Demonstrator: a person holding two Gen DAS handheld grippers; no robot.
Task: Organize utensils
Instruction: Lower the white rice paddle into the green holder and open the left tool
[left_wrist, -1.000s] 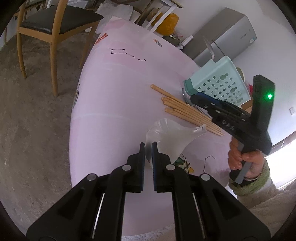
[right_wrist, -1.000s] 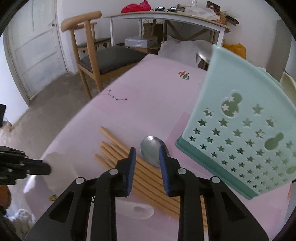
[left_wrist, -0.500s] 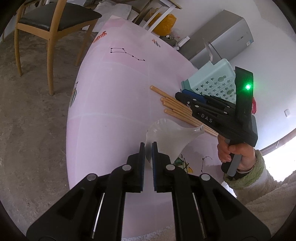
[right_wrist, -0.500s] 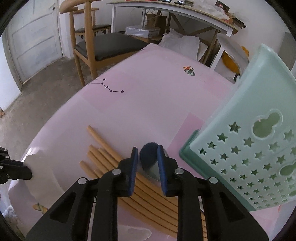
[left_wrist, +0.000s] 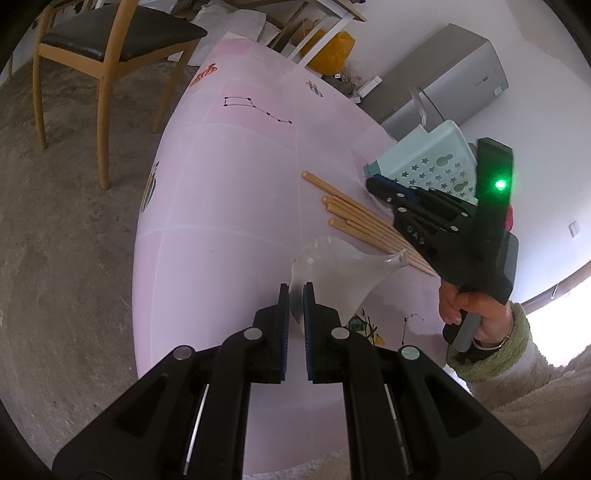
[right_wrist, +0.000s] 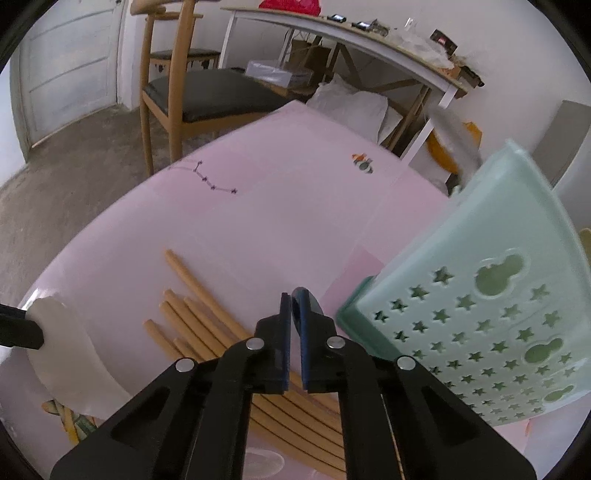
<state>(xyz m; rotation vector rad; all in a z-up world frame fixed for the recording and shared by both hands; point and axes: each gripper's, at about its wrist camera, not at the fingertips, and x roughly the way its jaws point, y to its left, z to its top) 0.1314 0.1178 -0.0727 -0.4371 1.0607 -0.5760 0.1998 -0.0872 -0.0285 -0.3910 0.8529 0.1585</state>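
Left hand-held gripper (left_wrist: 296, 295): jaws pinched on the rim of a clear plastic funnel (left_wrist: 340, 267), which hangs over the pink table (left_wrist: 221, 206) near its near edge, spout pointing toward the chopsticks

Funnel from the other side: in the right wrist view the funnel (right_wrist: 62, 354) shows at the far left, one black finger of the left tool clamped on its edge

Right hand-held gripper (right_wrist: 294, 325): jaws drawn nearly together with a thin gap between the blue pads; the bowl of a metal spoon (right_wrist: 308, 301) sits right at the tips, and whether the pads actually grip it I cannot tell

Right gripper seen from the left camera: the right hand-held gripper (left_wrist: 380, 184) reaches low over the chopsticks toward the basket, green light glowing on its body, the person's hand (left_wrist: 469, 314) wrapped round the handle in a fuzzy green cuff

Chopsticks (right_wrist: 199, 317): a loose bundle of wooden sticks lying flat on the table, running under the right tool, tips fanned toward the table's middle

Basket (right_wrist: 480, 306): mint green utensil basket with star cut-outs, standing on the table just beside the spoon, toward the table's right side

Around the table: a wooden chair (right_wrist: 184, 88) with a dark seat beyond the far edge, a grey cabinet (left_wrist: 443, 77) against the wall
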